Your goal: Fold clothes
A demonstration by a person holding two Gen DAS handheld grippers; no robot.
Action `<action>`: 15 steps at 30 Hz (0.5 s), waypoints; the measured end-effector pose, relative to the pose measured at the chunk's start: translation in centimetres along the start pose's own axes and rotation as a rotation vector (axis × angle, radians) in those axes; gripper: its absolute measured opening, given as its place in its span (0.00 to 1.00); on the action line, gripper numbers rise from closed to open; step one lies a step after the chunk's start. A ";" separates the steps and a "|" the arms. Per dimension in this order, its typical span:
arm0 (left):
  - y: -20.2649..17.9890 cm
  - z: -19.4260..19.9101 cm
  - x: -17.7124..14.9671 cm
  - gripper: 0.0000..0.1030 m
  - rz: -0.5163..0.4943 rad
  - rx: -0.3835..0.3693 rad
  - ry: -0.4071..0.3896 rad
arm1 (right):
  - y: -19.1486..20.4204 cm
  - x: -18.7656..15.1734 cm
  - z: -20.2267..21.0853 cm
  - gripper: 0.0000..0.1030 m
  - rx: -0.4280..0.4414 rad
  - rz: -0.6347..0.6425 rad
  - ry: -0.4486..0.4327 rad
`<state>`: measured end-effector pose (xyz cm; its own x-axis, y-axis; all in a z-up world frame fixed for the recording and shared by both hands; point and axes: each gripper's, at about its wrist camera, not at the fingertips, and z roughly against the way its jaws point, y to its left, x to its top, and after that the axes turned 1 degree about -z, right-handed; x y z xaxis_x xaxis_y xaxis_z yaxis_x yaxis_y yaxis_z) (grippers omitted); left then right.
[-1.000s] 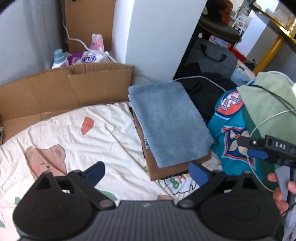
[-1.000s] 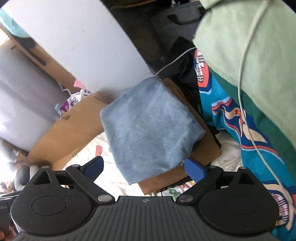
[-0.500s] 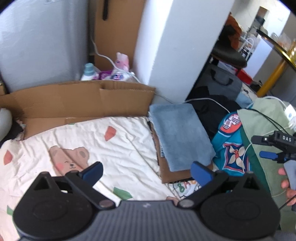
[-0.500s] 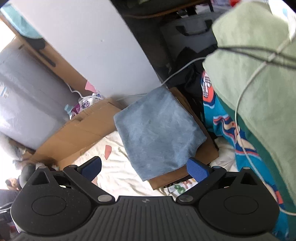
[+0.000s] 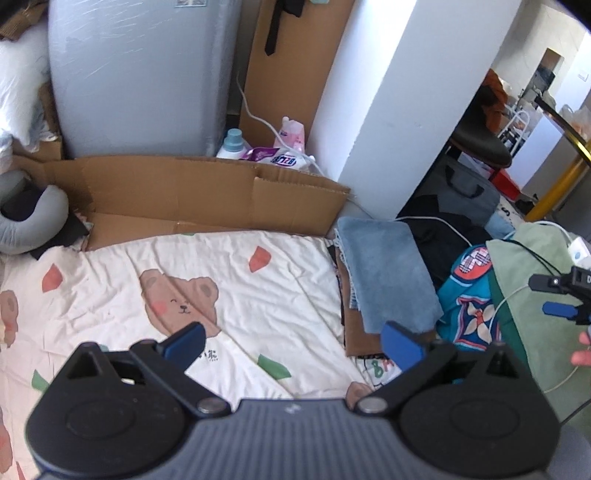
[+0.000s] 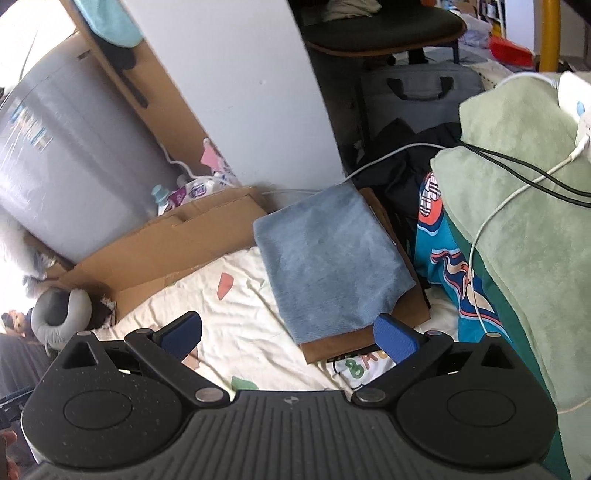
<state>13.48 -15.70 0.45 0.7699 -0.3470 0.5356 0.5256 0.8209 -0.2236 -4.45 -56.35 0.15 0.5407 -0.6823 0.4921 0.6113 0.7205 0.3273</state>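
A folded grey-blue cloth (image 5: 384, 273) (image 6: 328, 262) lies on top of a folded brown garment (image 6: 354, 334) at the right edge of a cream bear-print sheet (image 5: 207, 291) (image 6: 236, 314). Right of the stack is a heap with a teal patterned garment (image 5: 469, 306) (image 6: 448, 280) and a pale green one (image 5: 532, 295) (image 6: 524, 229). My left gripper (image 5: 291, 343) hangs open above the sheet, nothing between its blue pads. My right gripper (image 6: 288, 336) is open and empty too, just short of the stack; it also shows at the left wrist view's right edge (image 5: 561, 299).
Flattened cardboard (image 5: 207, 192) borders the sheet's far side, with detergent bottles (image 5: 258, 147) behind it. A white pillar (image 5: 399, 110), a grey bag (image 6: 417, 96) and a chair (image 6: 380, 29) stand beyond the stack. White cables (image 6: 487, 221) cross the green garment. A grey neck pillow (image 5: 29, 221) lies at left.
Both grippers have drawn back and risen from the folded stack, which now looks smaller and farther. More of the sheet and room shows. Both stayed open.
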 end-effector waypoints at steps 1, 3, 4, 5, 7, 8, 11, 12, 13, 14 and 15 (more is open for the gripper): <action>0.2 0.3 -0.3 0.99 0.005 -0.001 -0.003 | 0.4 -0.2 0.3 0.99 0.000 0.010 0.001; 0.8 0.9 -0.8 0.99 0.020 -0.004 -0.009 | 1.3 -0.7 0.8 0.99 -0.001 0.032 0.001; 1.1 1.2 -1.1 0.99 0.029 -0.005 -0.012 | 1.6 -0.9 1.0 0.99 -0.004 0.038 0.003; 1.4 1.5 -1.4 0.99 0.037 -0.005 -0.015 | 1.9 -1.2 1.1 0.99 -0.007 0.041 0.006; 1.9 2.3 -1.9 0.99 0.048 -0.003 -0.021 | 2.5 -1.6 1.5 0.99 -0.010 0.045 0.010; 2.2 2.6 -2.1 0.99 0.054 -0.002 -0.023 | 2.8 -1.8 1.6 0.99 -0.011 0.051 0.013; 3.2 3.9 -2.9 0.99 0.085 -0.007 -0.036 | 4.0 -2.5 2.2 0.99 -0.021 0.077 0.025; 3.6 4.4 -3.2 0.99 0.100 -0.013 -0.042 | 4.5 -2.8 2.5 0.99 -0.021 0.090 0.026; 3.9 4.9 -3.4 0.99 0.111 -0.019 -0.046 | 4.9 -3.0 2.9 0.99 -0.020 0.103 0.028; 4.1 5.4 -3.6 0.99 0.114 -0.017 -0.053 | 5.4 -3.3 3.2 0.99 -0.017 0.117 0.031; 4.3 6.0 -3.8 0.99 0.110 -0.008 -0.064 | 5.7 -3.6 3.5 0.99 -0.013 0.130 0.034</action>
<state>10.60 -8.16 2.31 0.7987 -0.2253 0.5579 0.4421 0.8487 -0.2902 -4.91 -49.33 3.09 0.6348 -0.5871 0.5023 0.5418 0.8017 0.2523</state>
